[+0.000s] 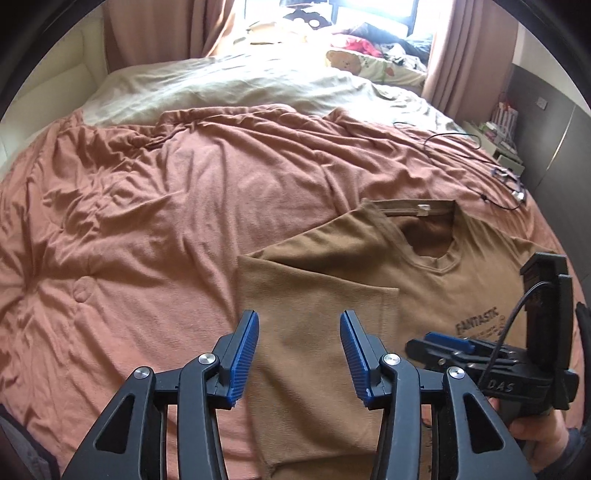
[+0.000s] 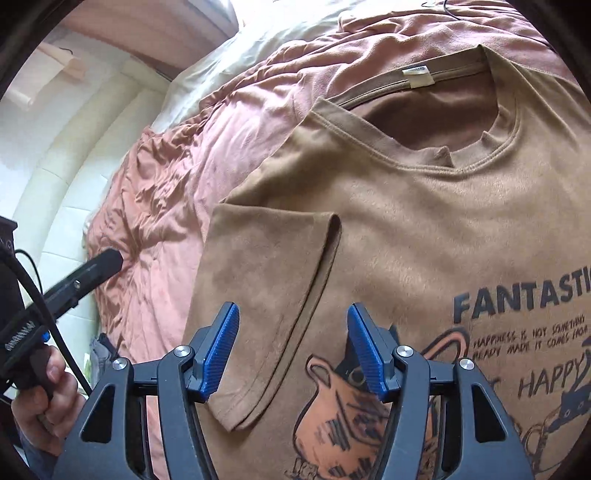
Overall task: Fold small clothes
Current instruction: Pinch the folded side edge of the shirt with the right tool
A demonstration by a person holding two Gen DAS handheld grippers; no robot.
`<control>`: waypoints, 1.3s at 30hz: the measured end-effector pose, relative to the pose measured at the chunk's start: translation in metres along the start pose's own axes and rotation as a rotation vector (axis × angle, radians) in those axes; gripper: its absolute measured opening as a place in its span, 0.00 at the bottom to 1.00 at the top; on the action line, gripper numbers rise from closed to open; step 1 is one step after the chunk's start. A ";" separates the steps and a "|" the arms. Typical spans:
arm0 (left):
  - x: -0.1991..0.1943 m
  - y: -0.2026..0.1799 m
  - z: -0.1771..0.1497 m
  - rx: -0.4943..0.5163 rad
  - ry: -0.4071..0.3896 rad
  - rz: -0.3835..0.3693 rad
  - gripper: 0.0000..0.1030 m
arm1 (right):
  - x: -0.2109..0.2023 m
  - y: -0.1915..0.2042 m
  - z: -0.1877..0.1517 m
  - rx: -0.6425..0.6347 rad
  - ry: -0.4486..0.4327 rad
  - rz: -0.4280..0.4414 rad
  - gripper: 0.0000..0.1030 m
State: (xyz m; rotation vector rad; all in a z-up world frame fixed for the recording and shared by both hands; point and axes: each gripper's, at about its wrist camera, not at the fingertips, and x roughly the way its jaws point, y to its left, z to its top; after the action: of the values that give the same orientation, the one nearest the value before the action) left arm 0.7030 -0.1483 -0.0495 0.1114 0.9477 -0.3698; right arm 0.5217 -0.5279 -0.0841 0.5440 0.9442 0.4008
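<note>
Brown cotton T-shirt (image 2: 424, 221), print side up, spread flat on a bed's rumpled pink duvet (image 1: 147, 221), left sleeve (image 2: 266, 295) already folded in over the chest. Soft, light, limp; likely to sag and crease when lifted, no risk of slipping or breaking. Best pinched at a doubled hem or shoulder seam. Left gripper (image 1: 299, 354) and right gripper (image 2: 293, 350) poised just above the fabric, jaws wide, holding nothing.

Bedroom with a wide bed under daylight.
A rumpled terracotta duvet (image 1: 166, 192) covered the bed, a cream sheet (image 1: 221, 88) beyond it; pinkish curtains (image 1: 465, 55) framed a bright window (image 1: 373, 14), with a padded cream headboard (image 2: 74, 155) and dark panelled wall (image 1: 561, 147) alongside.
</note>
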 end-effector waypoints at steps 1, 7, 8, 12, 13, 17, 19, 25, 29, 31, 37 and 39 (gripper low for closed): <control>0.005 0.005 -0.001 -0.009 0.011 0.008 0.47 | 0.004 -0.003 0.002 0.023 0.008 0.014 0.57; 0.040 0.025 -0.009 -0.047 0.049 0.042 0.47 | 0.029 -0.015 0.022 0.061 -0.007 0.024 0.52; 0.045 0.026 -0.011 -0.044 0.056 0.047 0.47 | 0.031 -0.014 0.023 0.053 -0.010 0.013 0.50; 0.065 0.025 -0.015 -0.008 0.088 0.081 0.47 | 0.041 -0.012 0.033 0.028 -0.017 0.001 0.34; 0.069 0.026 -0.017 -0.005 0.098 0.090 0.47 | 0.045 -0.014 0.036 0.032 -0.008 0.021 0.23; 0.081 0.027 -0.027 0.006 0.137 0.102 0.47 | 0.052 -0.012 0.041 -0.015 0.018 0.002 0.01; 0.082 0.028 -0.031 0.019 0.141 0.106 0.47 | 0.046 -0.006 0.038 -0.051 -0.005 -0.034 0.01; 0.081 0.029 -0.031 0.029 0.164 0.116 0.47 | 0.030 0.012 0.023 -0.126 -0.046 -0.139 0.00; 0.080 0.029 -0.024 0.041 0.148 0.128 0.47 | 0.027 0.015 0.019 -0.114 -0.051 -0.159 0.00; 0.085 0.032 -0.018 0.029 0.141 0.125 0.47 | 0.026 0.015 0.021 -0.117 -0.057 -0.164 0.00; 0.106 0.034 0.003 0.003 0.118 0.167 0.47 | 0.035 0.008 0.027 -0.134 -0.036 -0.163 0.00; 0.115 0.035 0.008 -0.001 0.117 0.177 0.47 | 0.037 0.008 0.027 -0.137 -0.035 -0.163 0.00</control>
State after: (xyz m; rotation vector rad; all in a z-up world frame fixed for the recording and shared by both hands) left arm 0.7822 -0.1475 -0.1402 0.2162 1.0448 -0.2014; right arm 0.5635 -0.5089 -0.0905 0.3460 0.9130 0.3056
